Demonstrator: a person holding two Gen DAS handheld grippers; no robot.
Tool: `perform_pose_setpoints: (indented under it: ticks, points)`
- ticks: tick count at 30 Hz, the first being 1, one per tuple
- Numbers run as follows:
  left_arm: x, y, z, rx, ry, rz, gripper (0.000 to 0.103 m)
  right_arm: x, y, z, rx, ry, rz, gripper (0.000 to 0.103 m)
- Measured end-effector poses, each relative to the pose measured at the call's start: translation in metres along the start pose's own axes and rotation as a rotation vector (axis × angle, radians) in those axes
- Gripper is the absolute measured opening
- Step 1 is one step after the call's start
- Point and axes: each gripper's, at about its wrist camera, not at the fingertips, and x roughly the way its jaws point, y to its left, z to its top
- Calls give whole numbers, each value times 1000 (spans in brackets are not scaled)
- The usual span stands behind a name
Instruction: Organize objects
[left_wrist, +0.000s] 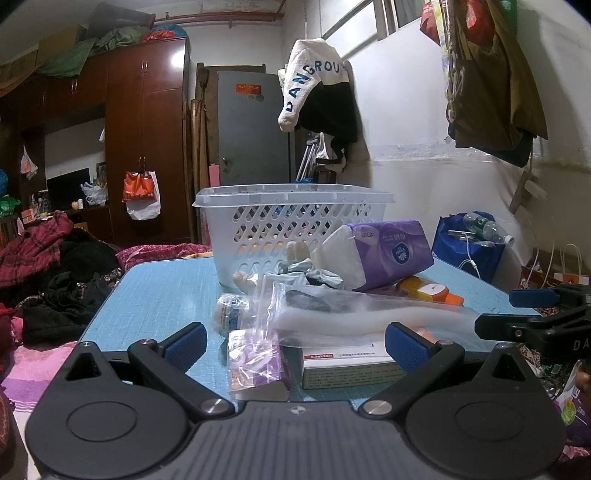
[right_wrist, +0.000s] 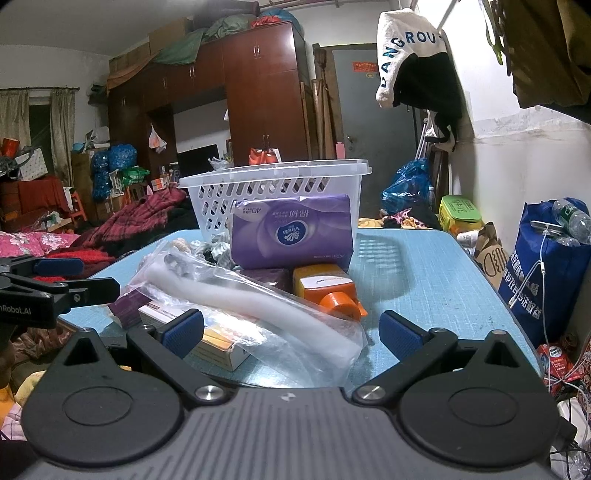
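A white plastic basket (left_wrist: 295, 229) (right_wrist: 277, 192) stands at the back of a blue table (left_wrist: 159, 295) (right_wrist: 424, 280). In front of it lies a pile: a purple tissue pack (left_wrist: 384, 251) (right_wrist: 291, 232), an orange bottle (left_wrist: 428, 290) (right_wrist: 328, 291), a clear bag with a white foam tube (left_wrist: 351, 317) (right_wrist: 266, 306), a white medicine box (left_wrist: 347, 365) (right_wrist: 207, 339) and a small zip bag (left_wrist: 255, 358). My left gripper (left_wrist: 295, 349) is open at the table's near edge, its jaws either side of the boxes. My right gripper (right_wrist: 291, 334) is open, jaws around the clear bag's end.
A blue shopping bag (right_wrist: 546, 266) with water bottles stands right of the table. Piled clothes and bedding (left_wrist: 55, 280) lie to the left. A dark wardrobe (right_wrist: 258, 92) and a grey door (left_wrist: 251, 125) stand behind. Clothes hang on the right wall.
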Motion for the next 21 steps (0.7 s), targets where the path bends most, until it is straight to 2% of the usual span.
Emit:
perform_pose_setpoints:
  ticks: [21]
  points:
    - [3,3,0,-9,5,0,103,1,0,0,4,0,0,103]
